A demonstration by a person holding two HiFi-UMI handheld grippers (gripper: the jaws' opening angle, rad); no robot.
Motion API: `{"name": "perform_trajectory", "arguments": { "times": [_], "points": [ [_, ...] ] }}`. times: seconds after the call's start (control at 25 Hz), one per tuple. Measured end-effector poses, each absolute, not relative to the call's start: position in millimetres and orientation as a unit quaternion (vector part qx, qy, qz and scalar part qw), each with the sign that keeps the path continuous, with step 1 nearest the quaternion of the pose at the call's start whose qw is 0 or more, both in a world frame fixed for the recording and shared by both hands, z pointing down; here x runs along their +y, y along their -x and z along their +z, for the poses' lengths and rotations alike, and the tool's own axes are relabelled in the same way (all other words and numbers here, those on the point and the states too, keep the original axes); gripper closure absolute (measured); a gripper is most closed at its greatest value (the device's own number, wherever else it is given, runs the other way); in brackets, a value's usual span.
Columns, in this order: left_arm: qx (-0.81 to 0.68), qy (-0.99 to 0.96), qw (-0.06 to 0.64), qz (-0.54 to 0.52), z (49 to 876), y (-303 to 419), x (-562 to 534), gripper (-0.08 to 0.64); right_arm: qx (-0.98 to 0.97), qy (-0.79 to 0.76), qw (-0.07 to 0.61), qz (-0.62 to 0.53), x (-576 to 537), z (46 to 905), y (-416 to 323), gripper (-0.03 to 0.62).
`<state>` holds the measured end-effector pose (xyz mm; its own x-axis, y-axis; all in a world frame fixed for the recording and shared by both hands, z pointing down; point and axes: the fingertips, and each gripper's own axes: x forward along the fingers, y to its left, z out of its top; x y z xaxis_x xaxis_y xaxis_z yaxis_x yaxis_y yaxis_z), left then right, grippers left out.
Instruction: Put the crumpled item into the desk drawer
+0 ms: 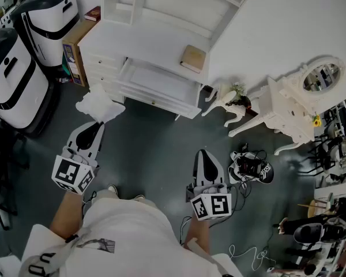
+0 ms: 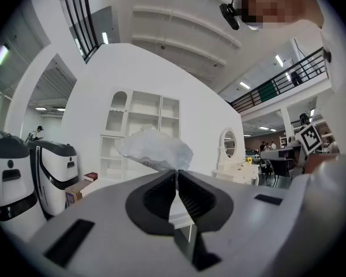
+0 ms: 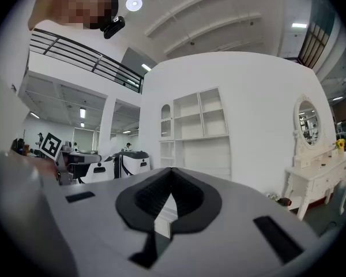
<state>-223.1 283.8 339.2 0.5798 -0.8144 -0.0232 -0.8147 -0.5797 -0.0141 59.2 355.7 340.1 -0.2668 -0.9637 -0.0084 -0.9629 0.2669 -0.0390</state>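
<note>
Left gripper jaws nearly shut, pinching only a thin edge of the crumpled item, held in the air short of the desk drawer. Risk: that small grip slips on the reach and the item drops to the floor. Right gripper jaws together, empty. Left gripper view shows how little is pinched; head view shows the drawer looks pulled out.
</note>
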Motion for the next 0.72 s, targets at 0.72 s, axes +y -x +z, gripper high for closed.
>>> {"name": "perform_trajectory", "arguments": {
  "times": [0.72],
  "points": [
    [0.473, 0.881, 0.012, 0.006, 334, 194, 289, 0.534, 0.811, 0.583, 0.029, -0.022, 353, 340, -85, 0.583]
  ]
}}
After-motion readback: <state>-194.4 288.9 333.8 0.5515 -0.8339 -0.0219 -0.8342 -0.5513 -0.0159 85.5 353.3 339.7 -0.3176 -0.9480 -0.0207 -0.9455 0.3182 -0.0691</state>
